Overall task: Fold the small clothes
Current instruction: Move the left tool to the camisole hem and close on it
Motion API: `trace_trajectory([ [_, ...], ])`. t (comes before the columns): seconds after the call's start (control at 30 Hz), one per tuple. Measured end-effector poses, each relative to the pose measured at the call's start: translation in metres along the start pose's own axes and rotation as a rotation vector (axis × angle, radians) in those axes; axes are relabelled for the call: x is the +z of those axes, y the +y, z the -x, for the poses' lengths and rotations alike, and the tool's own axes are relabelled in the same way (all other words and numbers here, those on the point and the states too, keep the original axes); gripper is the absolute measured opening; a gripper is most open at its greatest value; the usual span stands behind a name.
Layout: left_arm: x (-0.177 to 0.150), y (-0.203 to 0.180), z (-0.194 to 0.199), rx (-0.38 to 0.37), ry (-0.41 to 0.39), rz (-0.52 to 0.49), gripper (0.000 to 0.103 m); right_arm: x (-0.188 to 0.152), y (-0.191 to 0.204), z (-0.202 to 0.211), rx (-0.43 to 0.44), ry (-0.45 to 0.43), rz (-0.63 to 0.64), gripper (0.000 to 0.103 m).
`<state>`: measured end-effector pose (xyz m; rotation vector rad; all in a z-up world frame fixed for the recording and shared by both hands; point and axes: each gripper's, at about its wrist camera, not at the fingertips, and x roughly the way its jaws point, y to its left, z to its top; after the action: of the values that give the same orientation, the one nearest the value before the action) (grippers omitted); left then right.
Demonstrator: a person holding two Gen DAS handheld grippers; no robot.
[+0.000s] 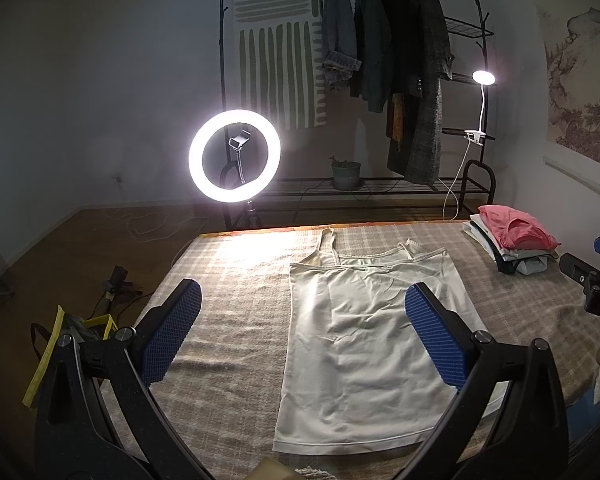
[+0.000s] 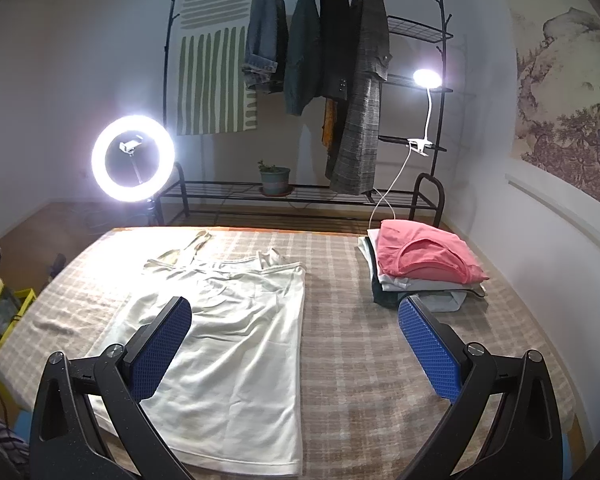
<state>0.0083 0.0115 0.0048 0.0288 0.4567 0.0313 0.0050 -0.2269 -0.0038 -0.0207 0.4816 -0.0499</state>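
Both tongs hang spread wide and empty above the surface: the left tongs (image 1: 302,300) over the camisole's left half, the right tongs (image 2: 296,320) over its right edge. The white camisole (image 1: 360,336) lies flat and face up on the checked cloth (image 1: 228,292), straps toward 12 o'clock, hem toward 6. It looks thin, light and limp, likely to slide and wrinkle, so I would pinch the hem corners or the strap bases. The stack of folded clothes (image 2: 420,264) sits at 2 o'clock, well apart.
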Motion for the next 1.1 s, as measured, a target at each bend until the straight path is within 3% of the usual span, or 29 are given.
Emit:
trace_trajectory([
  [0.27,-0.014,0.011,-0.016,0.019,0.047,0.012,0.103,0.004,0.015,-0.008,0.043,0.004,-0.002,0.103],
  [0.43,-0.031,0.039,-0.035,-0.042,0.11,0.108,0.103,0.012,0.035,-0.024,0.106,0.022,0.016,0.103],
  [0.53,-0.043,0.053,-0.046,-0.033,0.158,0.152,0.097,0.015,0.05,-0.039,0.173,0.028,0.039,0.103],
  [0.63,-0.056,0.061,-0.06,-0.021,0.226,0.175,0.09,0.019,0.068,-0.055,0.274,0.022,0.057,0.103],
  [0.83,-0.103,0.074,-0.096,-0.07,0.431,0.297,0.072,0.032,0.117,-0.095,0.337,0.098,0.199,0.103],
  [0.9,-0.123,0.073,-0.106,-0.09,0.502,0.336,0.066,0.035,0.129,-0.109,0.381,0.12,0.205,0.103],
  [1.1,-0.175,0.065,-0.124,-0.075,0.628,0.395,0.06,0.039,0.167,-0.168,0.493,0.25,0.165,0.098],
])
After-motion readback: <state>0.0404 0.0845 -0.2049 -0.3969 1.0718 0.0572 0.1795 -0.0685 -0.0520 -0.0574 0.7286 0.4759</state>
